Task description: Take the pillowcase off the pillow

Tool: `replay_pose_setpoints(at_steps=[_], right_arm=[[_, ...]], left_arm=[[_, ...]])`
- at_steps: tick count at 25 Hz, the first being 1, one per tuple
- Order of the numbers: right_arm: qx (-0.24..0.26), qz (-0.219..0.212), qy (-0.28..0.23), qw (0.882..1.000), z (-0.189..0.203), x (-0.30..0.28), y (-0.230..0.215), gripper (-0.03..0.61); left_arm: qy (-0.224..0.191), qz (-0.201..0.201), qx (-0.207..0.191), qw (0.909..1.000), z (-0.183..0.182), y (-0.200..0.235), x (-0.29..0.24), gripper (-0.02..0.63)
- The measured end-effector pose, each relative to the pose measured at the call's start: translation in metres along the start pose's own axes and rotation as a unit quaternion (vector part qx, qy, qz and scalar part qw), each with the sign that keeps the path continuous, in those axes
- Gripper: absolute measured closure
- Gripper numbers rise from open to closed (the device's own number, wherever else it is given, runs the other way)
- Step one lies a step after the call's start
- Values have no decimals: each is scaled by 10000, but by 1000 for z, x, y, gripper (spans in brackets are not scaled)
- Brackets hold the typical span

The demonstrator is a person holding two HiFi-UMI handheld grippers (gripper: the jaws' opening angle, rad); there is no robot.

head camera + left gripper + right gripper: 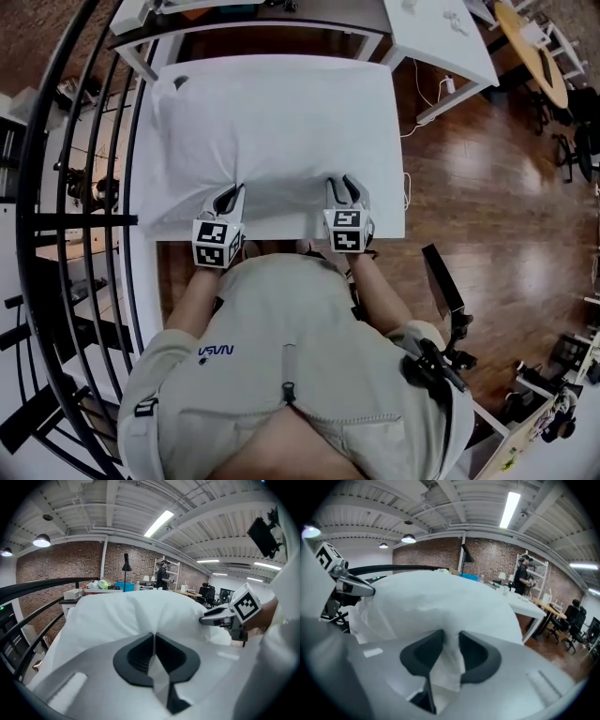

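A white pillow in its white pillowcase (272, 122) lies on a white table (392, 211) in front of me. Both grippers sit at the pillow's near edge. My left gripper (228, 199) is at the left of that edge, its jaws shut on a thin fold of pillowcase fabric (153, 660). My right gripper (345, 190) is at the right, with a thicker bunch of the pillowcase (449, 667) pinched between its pads. Each gripper shows in the other's view: the right gripper (208, 619) and the left gripper (361, 590) both have their tips against the cloth.
A black curved railing (66, 187) runs along the left of the table. White desks (441, 37) stand behind it, and wooden floor (487, 187) lies to the right. A black stand (442, 281) is by my right side. A person (162, 573) stands far back by shelves.
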State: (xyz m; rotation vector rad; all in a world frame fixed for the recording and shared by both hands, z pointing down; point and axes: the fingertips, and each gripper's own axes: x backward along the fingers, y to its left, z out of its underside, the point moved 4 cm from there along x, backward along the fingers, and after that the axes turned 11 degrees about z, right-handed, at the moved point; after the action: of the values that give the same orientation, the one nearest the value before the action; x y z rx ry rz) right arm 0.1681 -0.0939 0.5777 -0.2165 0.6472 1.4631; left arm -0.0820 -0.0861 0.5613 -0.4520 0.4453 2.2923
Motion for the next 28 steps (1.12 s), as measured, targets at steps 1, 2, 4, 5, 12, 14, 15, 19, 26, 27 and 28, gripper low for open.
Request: replay_pose_setpoints(at_steps=[1,2,4,5,12,14,15,19,26,27,28], right_arm=[[-52,29,-125,9999,-8,3,0,503],[-137,57,-260,9996,-17,9,-2,551],[-314,77,-524,9981,-36,25,-10,566],[-382,53,-659,9971,-46,34,-14,566],[-295,-347,-1474,9880,-147,103,-44,568],[-195,-377,-1480,9881,-162,107,-49,568],[-174,-360,-1422,9890,-165,103,-49,568],[-247,-190,-1203,9923,-172,82,-47,568],[-516,16,-1249,9908,-197,79,-60,568],[-537,22,-1252,9907,-198,79,-60,568],[-549,21,-1259,9905,-200,78,-59,568]], left_arm=[[-68,10,-28,10000,-6,0,3,598],[-148,6,-53,9999,-14,0,6,598],[-330,-19,-101,9994,-34,0,14,600],[-430,-22,-135,9990,-45,0,19,600],[-1162,137,-544,9916,-152,-7,68,601],[-1140,103,-679,9911,-171,-2,67,601],[-1056,85,-722,9918,-173,3,62,600],[-741,-13,-648,9951,-167,22,39,589],[-1850,742,-537,9785,-187,-38,107,511],[-1689,835,-534,9806,-175,-48,108,495],[-1450,842,-570,9842,-160,-55,105,475]])
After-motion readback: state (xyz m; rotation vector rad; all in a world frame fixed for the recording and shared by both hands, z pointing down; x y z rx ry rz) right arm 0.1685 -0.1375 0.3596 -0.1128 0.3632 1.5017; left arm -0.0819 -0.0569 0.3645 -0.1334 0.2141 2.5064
